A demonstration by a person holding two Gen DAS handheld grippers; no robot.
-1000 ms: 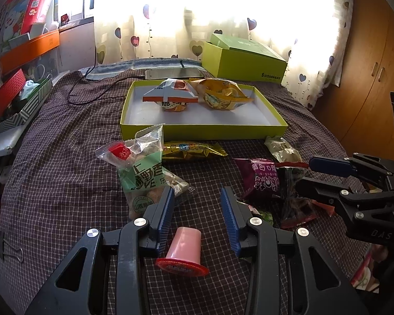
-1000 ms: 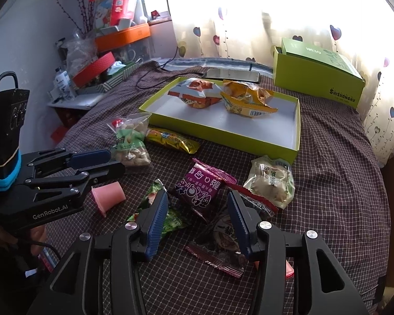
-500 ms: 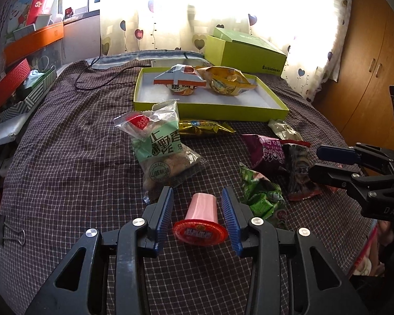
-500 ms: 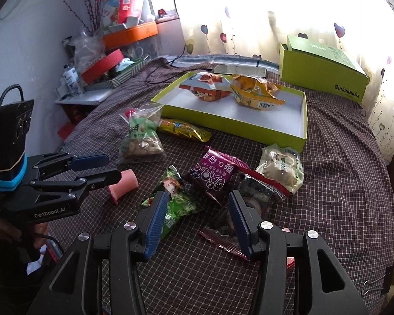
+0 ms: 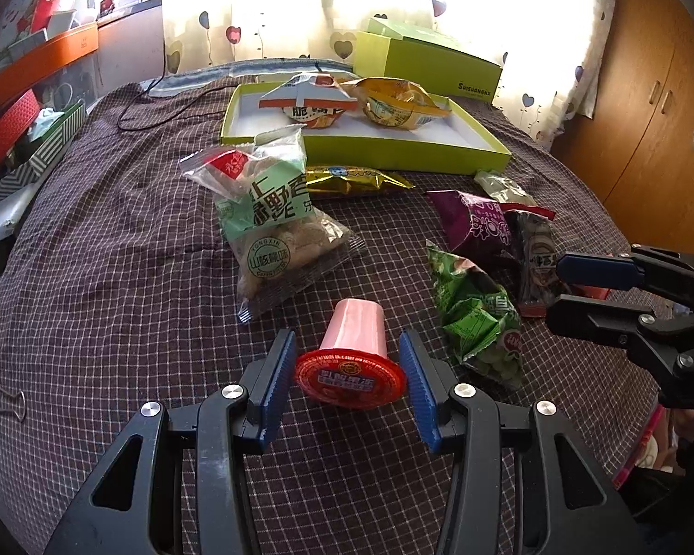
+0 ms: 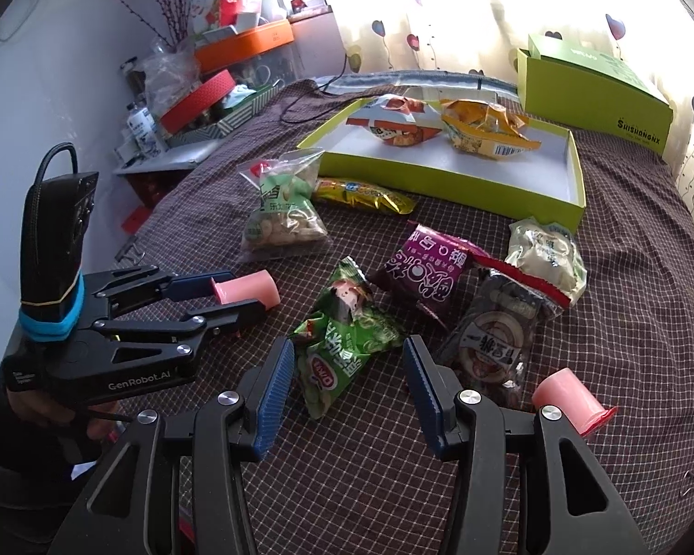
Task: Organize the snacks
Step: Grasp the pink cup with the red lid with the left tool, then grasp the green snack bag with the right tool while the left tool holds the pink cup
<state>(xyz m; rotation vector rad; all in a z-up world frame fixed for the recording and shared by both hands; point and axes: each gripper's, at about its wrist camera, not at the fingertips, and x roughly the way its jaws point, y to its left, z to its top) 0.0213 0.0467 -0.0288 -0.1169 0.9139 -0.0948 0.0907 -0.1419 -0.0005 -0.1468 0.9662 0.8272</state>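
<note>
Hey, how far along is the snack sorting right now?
Early on. Two chip bags already sit in the green tray. The left tool is open around a pink jelly cup lying on its side, not yet gripped. The right tool hovers open over a green packet. Still on the cloth: the nut bag, gold packet, purple packet, dark packet, pale packet and a second pink cup.

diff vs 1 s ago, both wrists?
The left gripper moved forward until the pink jelly cup lay between its open fingers, not yet clamped. The right gripper shifted left over the green packet, open. Snacks and the green tray stayed put.
</note>
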